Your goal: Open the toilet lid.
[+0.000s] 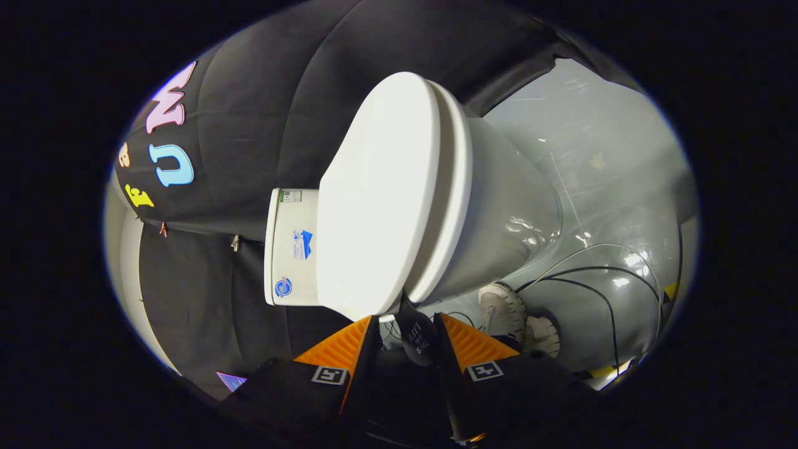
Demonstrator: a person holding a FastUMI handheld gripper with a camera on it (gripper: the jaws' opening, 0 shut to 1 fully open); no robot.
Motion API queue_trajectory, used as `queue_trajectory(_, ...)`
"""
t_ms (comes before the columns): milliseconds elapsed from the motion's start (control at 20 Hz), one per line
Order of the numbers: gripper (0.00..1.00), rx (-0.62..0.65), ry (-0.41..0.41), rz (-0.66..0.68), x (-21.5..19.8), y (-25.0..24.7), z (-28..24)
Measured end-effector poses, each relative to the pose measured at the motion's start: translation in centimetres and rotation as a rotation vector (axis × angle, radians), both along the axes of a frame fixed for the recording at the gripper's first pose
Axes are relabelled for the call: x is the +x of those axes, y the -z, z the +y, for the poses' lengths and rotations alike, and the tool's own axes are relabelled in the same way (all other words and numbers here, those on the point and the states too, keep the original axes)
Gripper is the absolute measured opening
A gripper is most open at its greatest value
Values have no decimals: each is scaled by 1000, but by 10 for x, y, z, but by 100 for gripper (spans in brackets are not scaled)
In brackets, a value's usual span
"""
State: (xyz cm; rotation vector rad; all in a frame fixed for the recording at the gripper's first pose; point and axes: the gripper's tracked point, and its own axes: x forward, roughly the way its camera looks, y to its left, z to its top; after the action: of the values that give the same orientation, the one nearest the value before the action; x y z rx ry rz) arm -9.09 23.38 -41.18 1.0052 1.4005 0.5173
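White toilet lid [380, 193] lying closed on the seat just ahead of your fingers, your gripper [406, 327] standing partly open around a dark tab [419, 337], pads not visibly pressing it, cables [598, 287] trailing across the grey floor [592, 162].

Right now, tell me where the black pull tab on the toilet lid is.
In the gripper view, the black pull tab hangs from the toilet lid edge, between the open tool's two fingers, neither visibly pressing it.

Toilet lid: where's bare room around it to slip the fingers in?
Free: the floor beyond the bowl. Crowded: cables and two shoes near the base. The gripper is open, a black tab between its fingers at the toilet lid edge.
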Motion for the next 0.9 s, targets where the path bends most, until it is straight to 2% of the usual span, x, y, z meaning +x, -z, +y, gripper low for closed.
queue_trajectory(450,55,47,-1,29,-15,-9,-11)
queue_trajectory(500,54,-22,-24,23,-5,-3,-33)
queue_trajectory(550,34,-2,21,55,-13,3,-28)
queue_trajectory(600,13,8,-1,58,-18,3,-20)
queue_trajectory(750,14,13,-54,-1,-21,3,-14)
queue_trajectory(900,14,32,-49,11,-21,1,-14)
